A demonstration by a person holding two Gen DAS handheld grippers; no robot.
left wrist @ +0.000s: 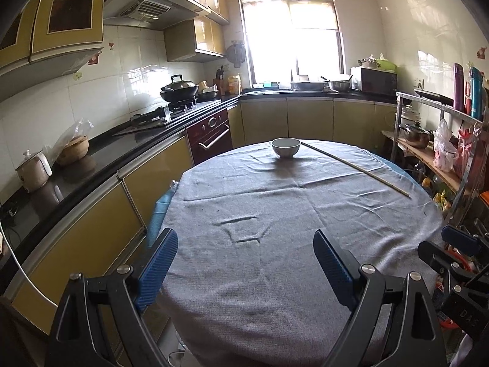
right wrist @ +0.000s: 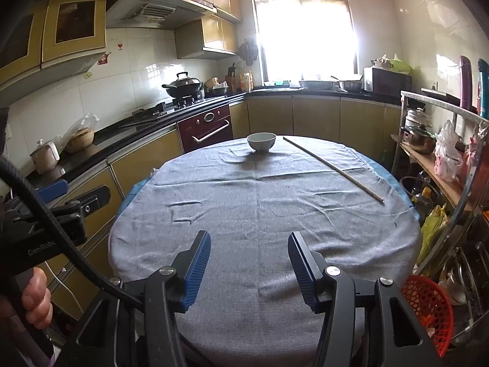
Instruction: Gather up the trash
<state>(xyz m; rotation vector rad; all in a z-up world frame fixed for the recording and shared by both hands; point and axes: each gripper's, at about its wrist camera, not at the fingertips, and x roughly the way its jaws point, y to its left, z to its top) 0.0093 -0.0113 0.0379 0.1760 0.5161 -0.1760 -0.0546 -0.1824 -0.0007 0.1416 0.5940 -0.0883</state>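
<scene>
Both the left gripper point(left wrist: 246, 244) and right gripper point(right wrist: 249, 249) hang empty with jaws apart over the near tablecloth point(right wrist: 259, 202), aimed toward the white bowl point(right wrist: 261, 141) at twelve o'clock and the long thin stick point(right wrist: 333, 168) at one o'clock, likely lining up the first pickup.

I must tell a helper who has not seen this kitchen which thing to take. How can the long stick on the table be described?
Find the round table with the grey cloth. At its far end stands a white bowl; the stick begins just right of it and runs slanting toward the right edge. It is thin, pale and straight, and lies flat.

Sunlit window point(left wrist: 290, 24), yellow cabinets point(left wrist: 308, 119)
</scene>
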